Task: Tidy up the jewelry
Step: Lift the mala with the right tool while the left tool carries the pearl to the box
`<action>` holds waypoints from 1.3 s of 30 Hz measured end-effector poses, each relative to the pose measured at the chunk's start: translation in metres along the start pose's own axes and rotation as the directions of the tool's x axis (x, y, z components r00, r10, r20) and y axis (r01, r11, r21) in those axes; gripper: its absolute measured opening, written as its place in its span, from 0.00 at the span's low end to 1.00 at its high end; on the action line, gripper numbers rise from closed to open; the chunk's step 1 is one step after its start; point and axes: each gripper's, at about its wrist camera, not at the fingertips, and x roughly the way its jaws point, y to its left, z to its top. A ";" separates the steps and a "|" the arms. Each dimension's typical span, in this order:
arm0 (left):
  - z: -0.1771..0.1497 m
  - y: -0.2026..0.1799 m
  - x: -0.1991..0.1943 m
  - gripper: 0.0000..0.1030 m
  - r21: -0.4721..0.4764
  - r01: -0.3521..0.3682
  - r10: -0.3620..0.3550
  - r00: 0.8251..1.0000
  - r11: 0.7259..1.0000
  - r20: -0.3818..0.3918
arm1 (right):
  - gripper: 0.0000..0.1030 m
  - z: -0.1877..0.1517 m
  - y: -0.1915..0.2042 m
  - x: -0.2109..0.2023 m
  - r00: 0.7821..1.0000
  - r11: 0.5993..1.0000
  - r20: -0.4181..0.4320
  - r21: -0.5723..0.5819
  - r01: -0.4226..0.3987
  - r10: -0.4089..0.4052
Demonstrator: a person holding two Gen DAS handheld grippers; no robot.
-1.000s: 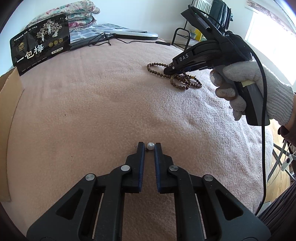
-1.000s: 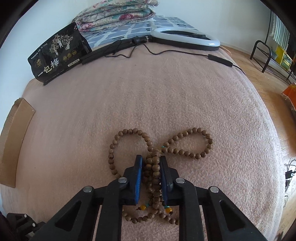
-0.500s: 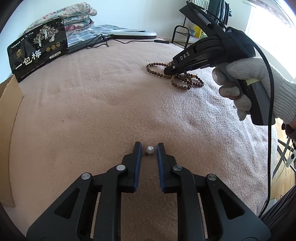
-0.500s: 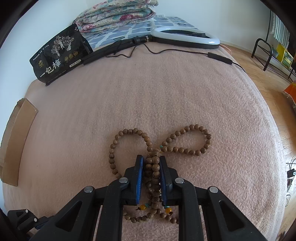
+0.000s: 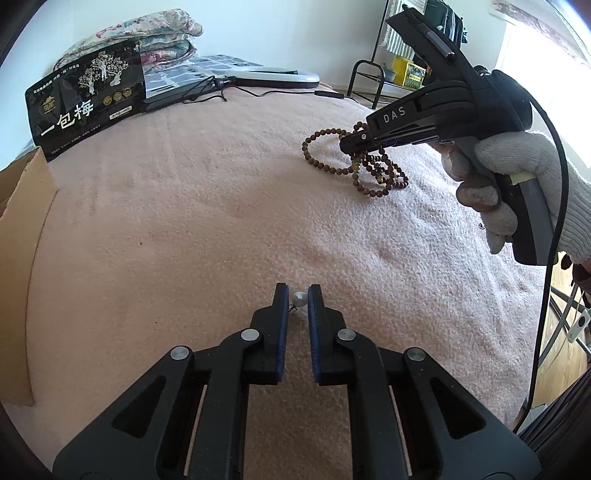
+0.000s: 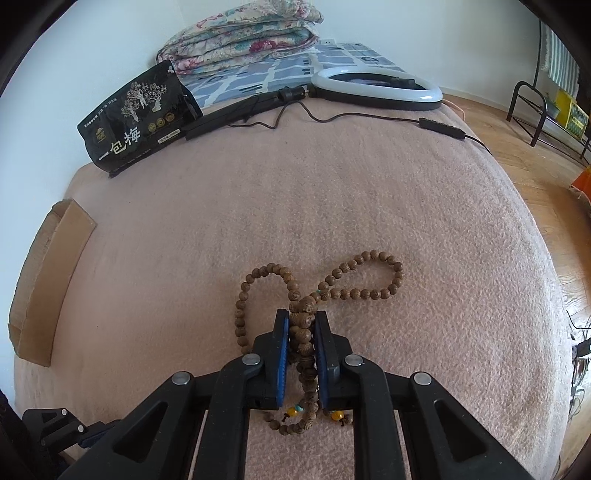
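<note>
A small white pearl earring [image 5: 299, 298] lies on the pink blanket [image 5: 221, 229], pinched between the tips of my left gripper [image 5: 297, 291], whose jaws are closing on it. A long strand of brown wooden beads [image 6: 369, 293] lies in loops on the blanket. Its bunched middle runs between the blue pads of my right gripper [image 6: 302, 315], whose jaws are closing and pressing on the beads. In the left wrist view the right gripper [image 5: 345, 142], held by a gloved hand [image 5: 517, 184], points down at the bead strand [image 5: 321, 162].
A black snack pouch [image 6: 136, 114] stands at the blanket's far left. A ring light [image 6: 376, 88] with its cable lies at the back, before a folded quilt [image 6: 243, 33]. A cardboard box [image 5: 22, 240] borders the left edge. A metal rack [image 6: 546, 110] stands on the floor to the right.
The left jaws widened a little around the pearl half a second ago and have closed on it again. The right jaws have tightened on the beads. Neither hand has shifted much.
</note>
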 end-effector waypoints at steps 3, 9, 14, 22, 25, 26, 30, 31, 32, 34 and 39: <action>0.001 0.002 -0.009 0.06 -0.009 -0.005 0.006 1.000 1.000 0.015 | 0.11 -0.001 0.003 -0.011 1.000 1.000 0.017 -0.003 -0.009 0.009; 0.001 0.008 -0.026 0.06 -0.031 -0.019 0.020 0.999 0.999 0.044 | 0.11 -0.005 0.012 -0.032 0.999 1.000 0.041 -0.019 -0.019 0.019; -0.003 0.016 -0.038 0.06 -0.059 -0.027 0.031 0.998 0.998 0.058 | 0.11 -0.011 0.016 -0.048 0.998 0.999 0.059 -0.033 -0.019 0.021; -0.007 0.031 -0.060 0.06 -0.091 -0.056 0.064 0.995 0.994 0.083 | 0.11 -0.016 0.021 -0.070 0.995 0.998 0.087 -0.040 -0.043 0.046; -0.005 0.038 -0.072 0.06 -0.106 -0.068 0.079 0.992 0.992 0.102 | 0.11 -0.017 0.026 -0.077 0.994 0.997 0.095 -0.047 -0.057 0.062; -0.005 0.041 -0.076 0.06 -0.112 -0.070 0.082 0.991 0.991 0.108 | 0.11 -0.017 0.028 -0.080 0.993 0.997 0.098 -0.051 -0.063 0.068; -0.002 0.051 -0.092 0.06 -0.125 -0.089 0.106 0.985 0.988 0.134 | 0.11 -0.018 0.041 -0.090 0.990 0.994 0.109 -0.071 -0.086 0.093; -0.002 0.053 -0.096 0.06 -0.128 -0.094 0.112 0.984 0.987 0.139 | 0.11 -0.018 0.046 -0.093 0.989 0.993 0.112 -0.077 -0.091 0.099; -0.002 0.056 -0.100 0.06 -0.132 -0.099 0.118 0.982 0.986 0.145 | 0.11 -0.017 0.050 -0.095 0.988 0.992 0.114 -0.082 -0.097 0.106; -0.002 0.060 -0.108 0.06 -0.139 -0.107 0.129 0.980 0.984 0.154 | 0.11 -0.016 0.060 -0.100 0.985 0.989 0.120 -0.096 -0.109 0.120; -0.002 0.071 -0.125 0.06 -0.155 -0.130 0.157 0.971 0.979 0.180 | 0.11 -0.012 0.088 -0.106 0.980 0.981 0.128 -0.134 -0.137 0.154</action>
